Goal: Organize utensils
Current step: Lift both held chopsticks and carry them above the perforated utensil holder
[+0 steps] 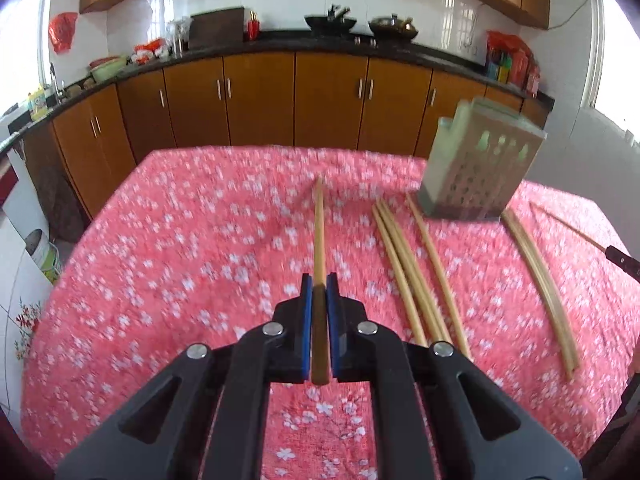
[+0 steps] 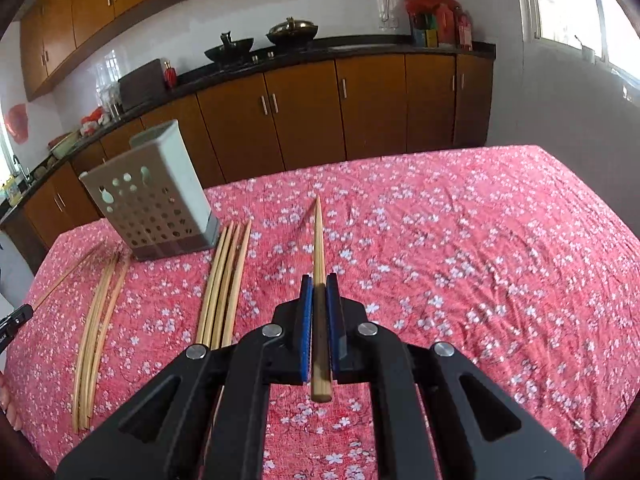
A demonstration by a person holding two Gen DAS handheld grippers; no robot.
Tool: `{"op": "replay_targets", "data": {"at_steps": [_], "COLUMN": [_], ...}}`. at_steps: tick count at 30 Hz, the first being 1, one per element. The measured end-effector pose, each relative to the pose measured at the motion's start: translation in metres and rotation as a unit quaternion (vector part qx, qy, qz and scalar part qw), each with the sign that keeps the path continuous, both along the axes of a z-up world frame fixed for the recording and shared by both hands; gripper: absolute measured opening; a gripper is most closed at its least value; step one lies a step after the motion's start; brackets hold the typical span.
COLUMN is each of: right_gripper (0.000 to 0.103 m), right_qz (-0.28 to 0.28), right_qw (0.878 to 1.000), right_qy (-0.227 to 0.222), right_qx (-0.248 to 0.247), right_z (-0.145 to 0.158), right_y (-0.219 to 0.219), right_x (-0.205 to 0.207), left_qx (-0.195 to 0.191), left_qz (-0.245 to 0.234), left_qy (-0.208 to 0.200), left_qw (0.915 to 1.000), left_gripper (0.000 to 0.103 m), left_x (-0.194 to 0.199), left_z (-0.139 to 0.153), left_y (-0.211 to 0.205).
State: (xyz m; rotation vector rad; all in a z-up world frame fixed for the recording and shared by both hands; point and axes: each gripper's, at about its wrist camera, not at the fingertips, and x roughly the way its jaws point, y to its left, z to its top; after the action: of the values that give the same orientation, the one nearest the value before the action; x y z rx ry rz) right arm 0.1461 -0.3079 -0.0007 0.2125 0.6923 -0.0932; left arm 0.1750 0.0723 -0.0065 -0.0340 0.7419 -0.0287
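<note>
Both are clamped tight right now: the left hand-held gripper pinches one long tan wooden chopstick between its blue pads, and the right hand-held gripper pinches another tan wooden chopstick the same way, each stick poking out ahead over the counter's pink flowered cloth. More loose wooden chopsticks lie in bundles on the cloth beside the grey perforated utensil holder, which stands near the counter's far edge. The left view is motion-blurred, so I can't make out whether anything's inside that holder, and each gripper shows only as a dark sliver at the edge of the other's view.
</note>
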Motion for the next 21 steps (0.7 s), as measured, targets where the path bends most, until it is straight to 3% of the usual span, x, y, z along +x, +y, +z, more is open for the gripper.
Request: {"op": "replay_targets", "data": {"at_steps": [11, 21], "right_gripper": [0.008, 0.008], "right_qz": [-0.012, -0.018], "right_qw": [0.997, 0.994], "right_qy": [-0.081, -0.1], "right_qx": [-0.015, -0.028], "right_z": [0.062, 0.084], "right_y": [-0.007, -0.01], "right_x": [0.014, 0.029], "left_qx": [-0.009, 0.009], "left_qz": [0.027, 0.042], "left_qy": [-0.104, -0.118], "left_qw": [0.9941, 0.992], "left_gripper": [0.008, 0.008], "left_x": [0.009, 0.035], "left_z": [0.094, 0.119], "left_y": [0.01, 0.013]}}
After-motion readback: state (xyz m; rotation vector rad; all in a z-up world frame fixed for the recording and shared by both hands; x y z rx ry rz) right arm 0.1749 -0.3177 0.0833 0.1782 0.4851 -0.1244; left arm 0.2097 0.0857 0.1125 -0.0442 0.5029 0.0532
